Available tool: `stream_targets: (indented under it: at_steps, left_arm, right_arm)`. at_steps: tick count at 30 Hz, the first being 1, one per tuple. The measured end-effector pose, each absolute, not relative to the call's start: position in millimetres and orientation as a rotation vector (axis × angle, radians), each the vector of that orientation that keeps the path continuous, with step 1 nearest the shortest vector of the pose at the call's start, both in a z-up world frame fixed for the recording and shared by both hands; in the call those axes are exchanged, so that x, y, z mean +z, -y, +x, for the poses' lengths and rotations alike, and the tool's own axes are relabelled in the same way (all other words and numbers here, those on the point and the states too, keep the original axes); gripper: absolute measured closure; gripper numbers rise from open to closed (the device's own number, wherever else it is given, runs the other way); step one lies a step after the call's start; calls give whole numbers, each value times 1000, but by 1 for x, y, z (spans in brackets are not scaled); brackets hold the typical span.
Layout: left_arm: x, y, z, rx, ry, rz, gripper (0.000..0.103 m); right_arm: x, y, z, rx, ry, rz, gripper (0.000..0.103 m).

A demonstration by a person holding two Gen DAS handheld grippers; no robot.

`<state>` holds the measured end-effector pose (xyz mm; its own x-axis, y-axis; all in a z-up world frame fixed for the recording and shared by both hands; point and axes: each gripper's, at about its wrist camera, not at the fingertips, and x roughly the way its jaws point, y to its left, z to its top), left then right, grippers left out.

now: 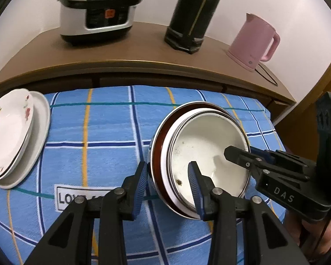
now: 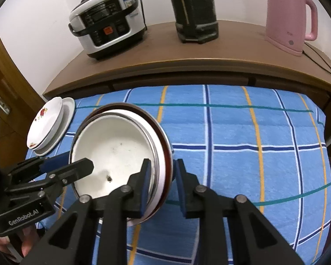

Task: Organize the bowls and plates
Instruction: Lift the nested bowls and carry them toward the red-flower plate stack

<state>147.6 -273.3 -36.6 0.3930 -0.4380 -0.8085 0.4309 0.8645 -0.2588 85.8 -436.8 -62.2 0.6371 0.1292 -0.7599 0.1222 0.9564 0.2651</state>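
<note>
A nested stack of bowls (image 1: 205,150), white enamel inside and brown and steel outside, is over the blue checked cloth (image 1: 99,132). My left gripper (image 1: 168,176) is shut on the stack's near-left rim, one pad inside the white bowl and one on the outer wall. My right gripper (image 2: 163,176) clamps the opposite rim of the bowl stack (image 2: 112,145) the same way. Each gripper shows in the other's view, the right gripper (image 1: 242,151) and the left gripper (image 2: 77,161). I cannot tell whether the stack rests on the cloth. Stacked plates (image 1: 11,132), the top one flowered, lie at the cloth's left edge.
Behind the cloth runs a wooden sideboard (image 1: 143,50) carrying a rice cooker (image 1: 99,11), a tall black flask (image 1: 196,11) and a pink kettle (image 1: 253,42) with its cord. A wooden door (image 2: 0,103) stands at the far left. The plate stack (image 2: 46,128) sits close beside the bowls.
</note>
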Motion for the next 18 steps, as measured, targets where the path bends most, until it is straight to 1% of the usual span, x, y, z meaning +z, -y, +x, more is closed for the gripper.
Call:
stream_targets:
  at_steps: [18]
  left_arm:
    - [-28,212,162,-466,-1008,-70,63]
  right_arm:
    - [-51,377,126,92,-917,242,80]
